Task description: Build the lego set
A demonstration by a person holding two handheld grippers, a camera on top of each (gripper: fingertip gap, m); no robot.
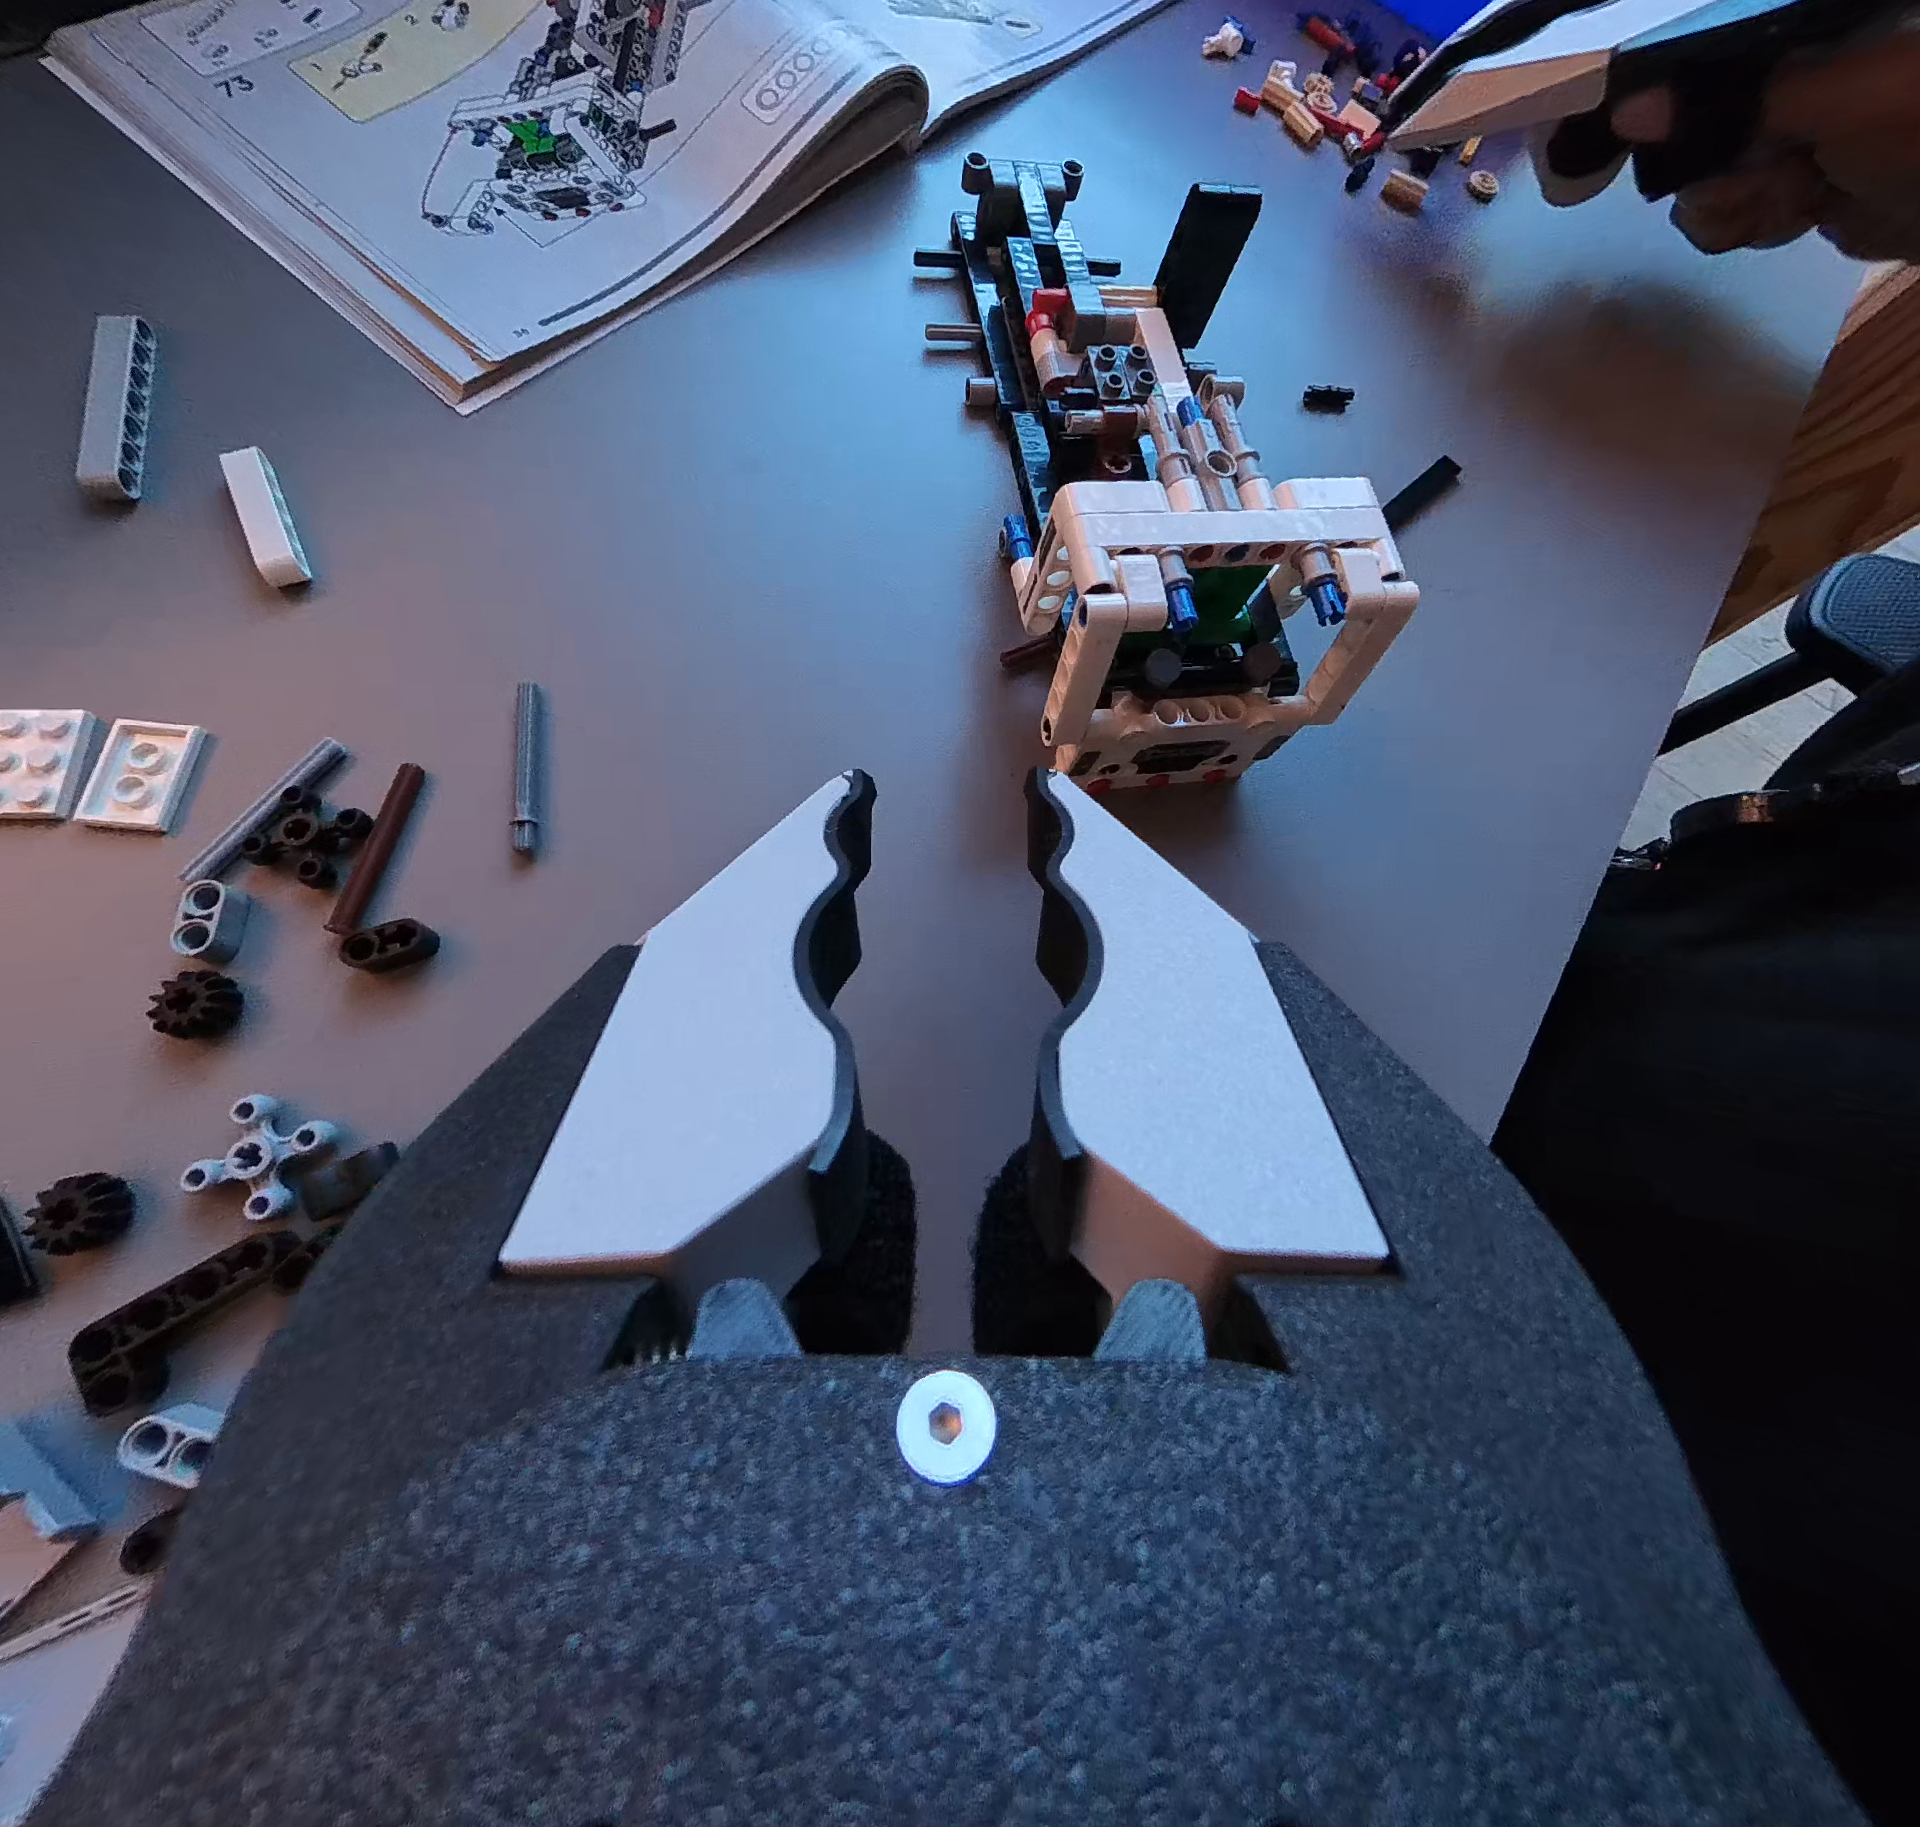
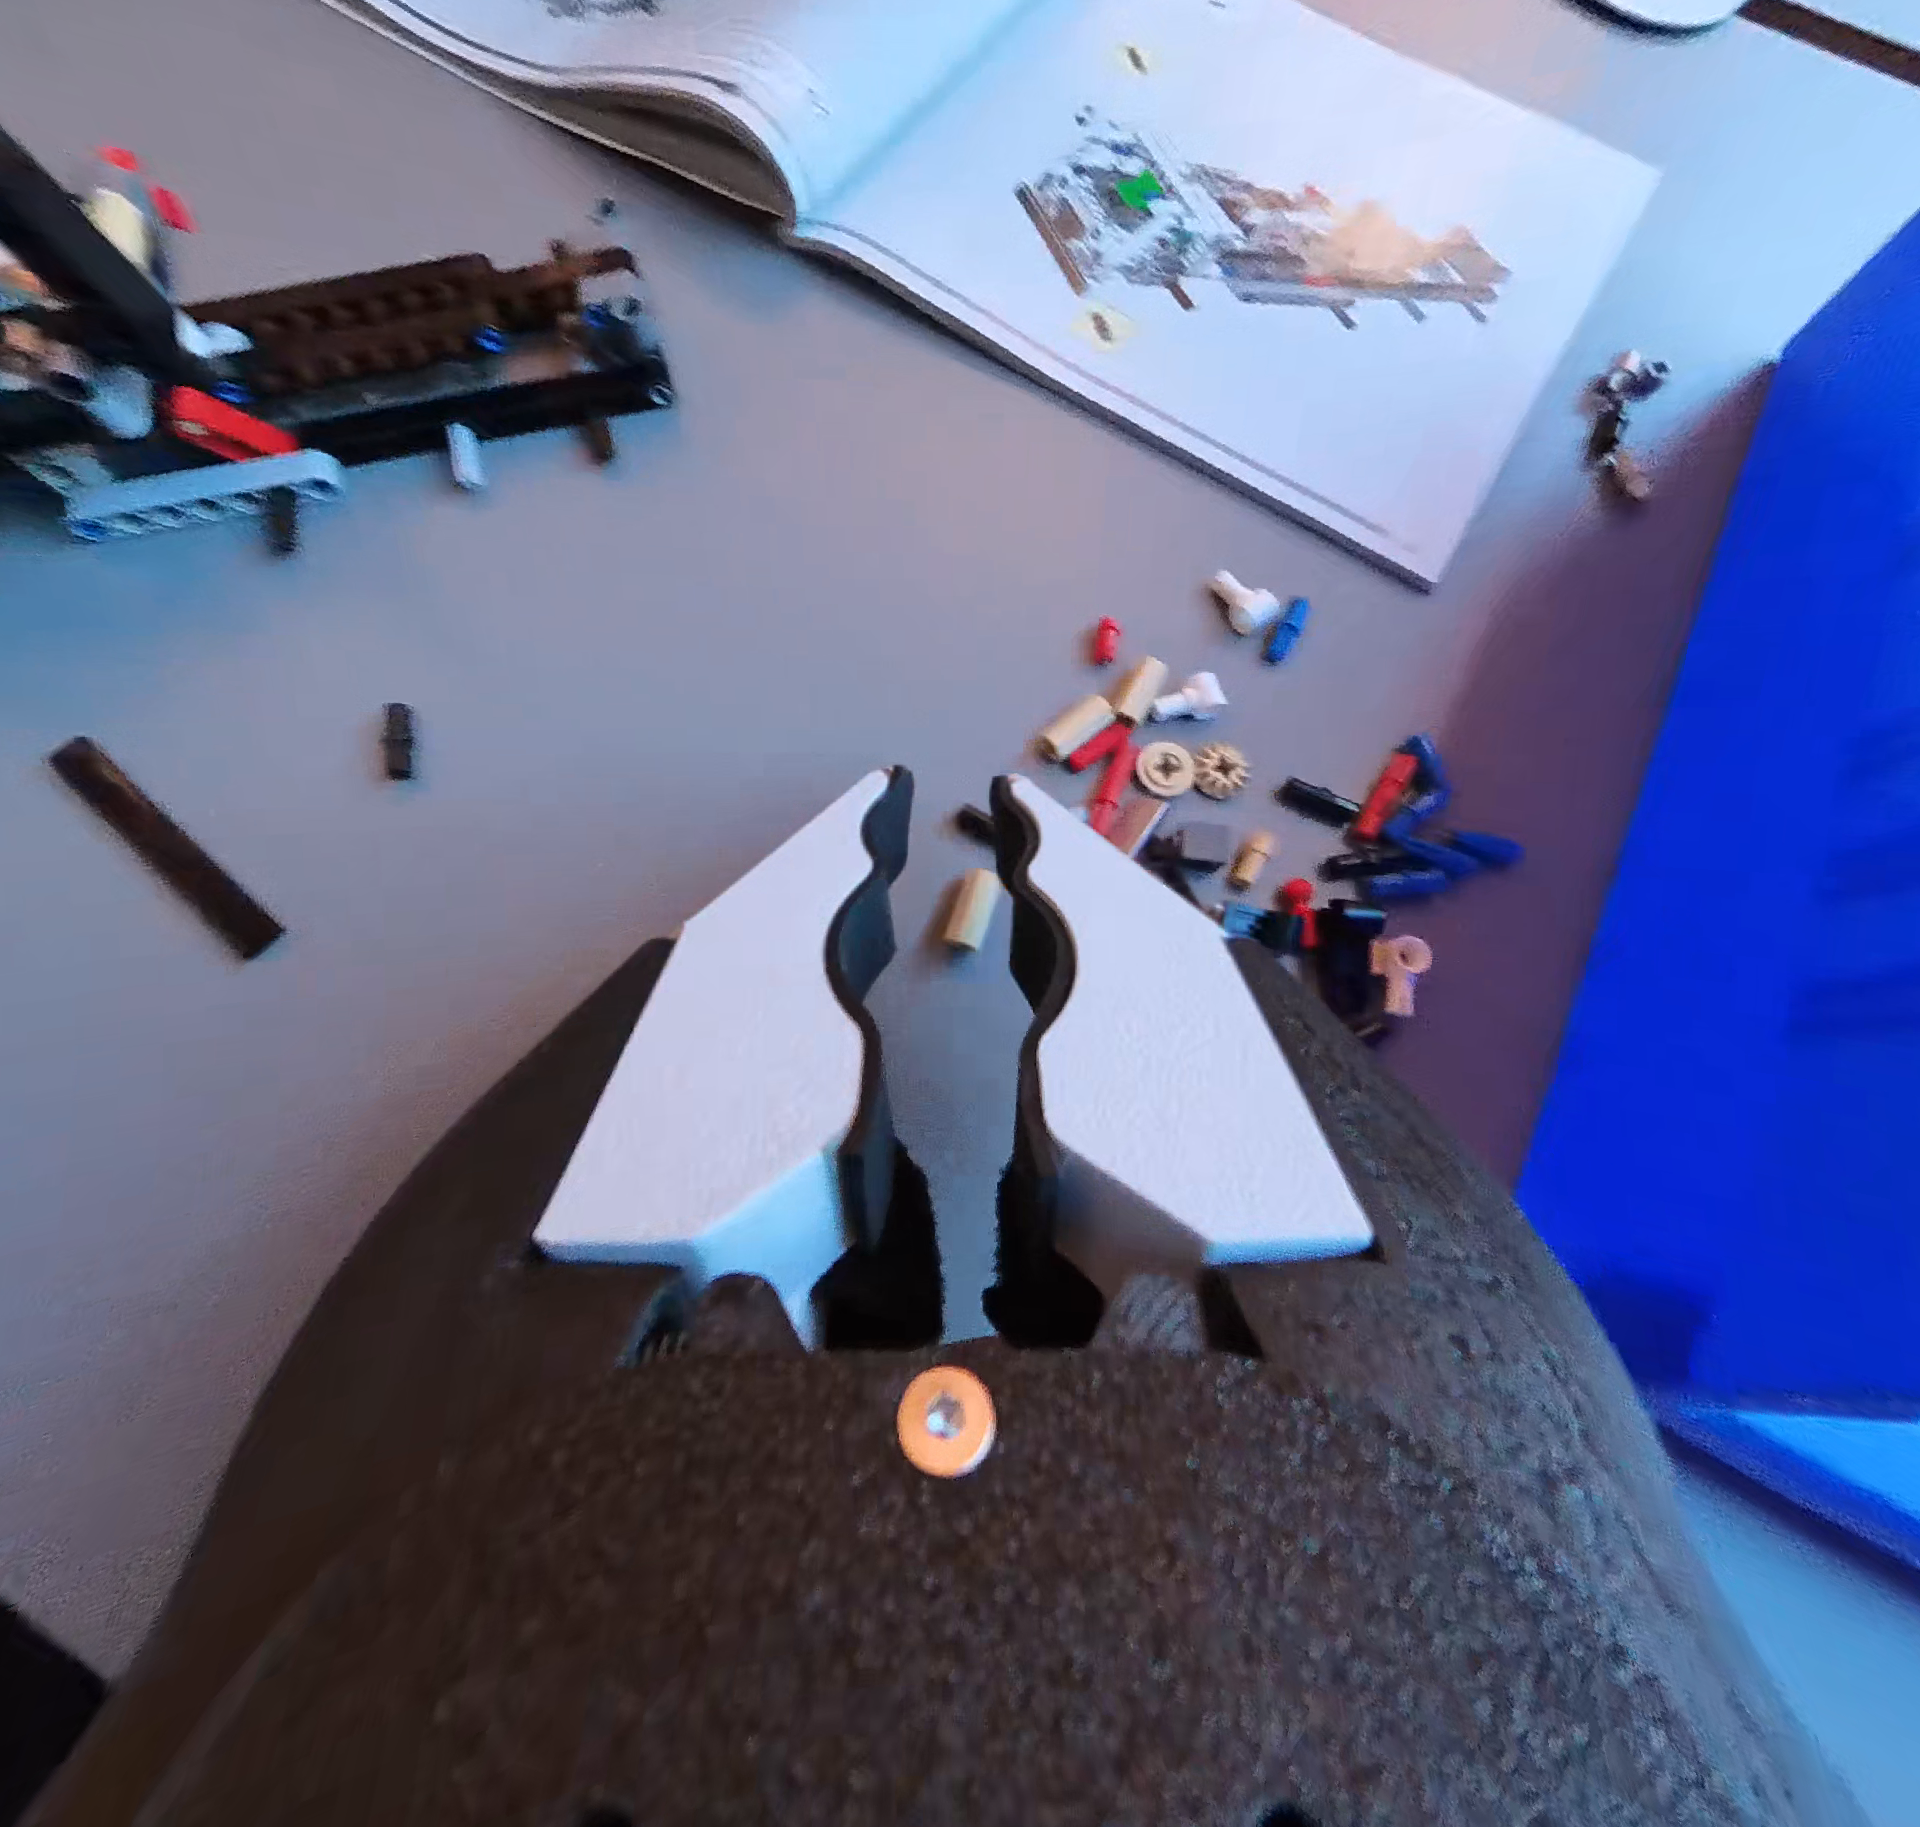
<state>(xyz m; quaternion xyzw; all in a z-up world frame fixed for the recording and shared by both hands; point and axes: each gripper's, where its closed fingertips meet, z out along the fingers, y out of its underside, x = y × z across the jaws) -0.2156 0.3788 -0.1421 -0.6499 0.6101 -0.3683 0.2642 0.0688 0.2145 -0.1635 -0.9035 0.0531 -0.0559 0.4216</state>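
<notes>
The half-built lego model (image 1: 1153, 489), black chassis with a white frame at its near end, lies on the grey table right of centre. My left gripper (image 1: 951, 790) is open and empty, just left of the model's white end. The model shows blurred at the left of the right wrist view (image 2: 312, 364). My right gripper (image 2: 945, 790) is open and empty above a pile of small pins and gears (image 2: 1247, 801); a tan pin (image 2: 966, 910) lies on the table between its fingers. The right gripper also shows at the top right of the left wrist view (image 1: 1392, 115).
An open instruction booklet (image 1: 582, 115) lies at the back, also seen in the right wrist view (image 2: 1143, 219). Loose grey, white and black parts (image 1: 260, 894) lie left. A black strip (image 2: 166, 847) and a black pin (image 2: 397, 738) lie apart. A blue surface (image 2: 1766, 842) borders the right. Tip to tip, the grippers are about 35 cm apart.
</notes>
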